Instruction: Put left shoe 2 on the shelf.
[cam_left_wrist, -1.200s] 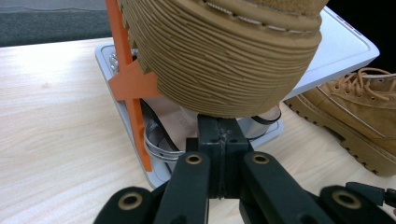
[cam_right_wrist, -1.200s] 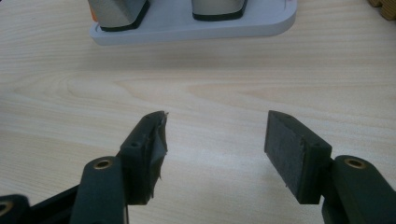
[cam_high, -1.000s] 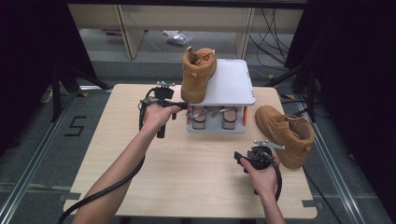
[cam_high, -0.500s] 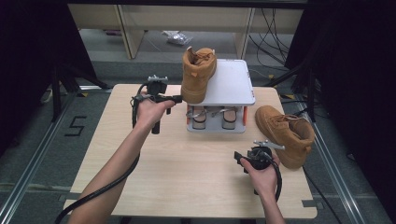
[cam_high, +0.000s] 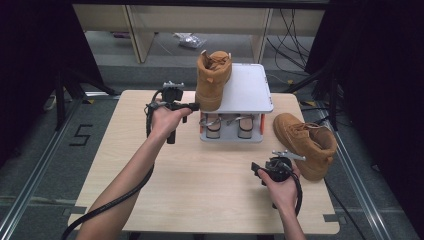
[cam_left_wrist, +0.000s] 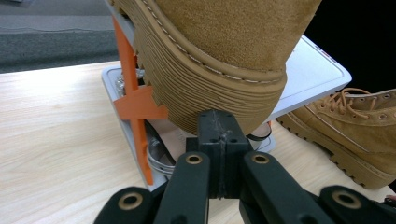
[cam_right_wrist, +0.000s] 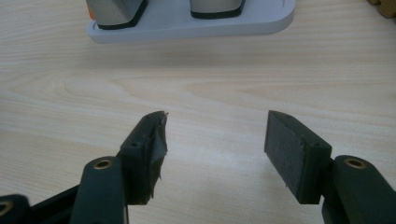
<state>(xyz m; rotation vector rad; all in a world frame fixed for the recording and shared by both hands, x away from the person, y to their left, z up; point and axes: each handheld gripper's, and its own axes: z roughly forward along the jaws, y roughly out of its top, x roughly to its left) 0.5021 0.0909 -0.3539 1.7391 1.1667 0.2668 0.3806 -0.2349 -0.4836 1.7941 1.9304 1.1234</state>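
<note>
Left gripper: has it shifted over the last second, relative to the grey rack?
Yes. In the high view the left gripper has moved away from the person along the grey rack, its shut tips now at the heel of the boot on top.

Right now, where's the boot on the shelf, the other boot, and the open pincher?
boot on the shelf (cam_high: 212, 80), high view, its side.
boot on the table (cam_high: 305, 142), high view, its upper.
right gripper (cam_right_wrist: 215, 140), right gripper view, between its open tips.

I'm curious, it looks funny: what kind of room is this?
Probably a lab or test workshop: a wooden table ringed by dark curtains, cables on the floor, and a person holding a cabled claw in each hand.
</note>
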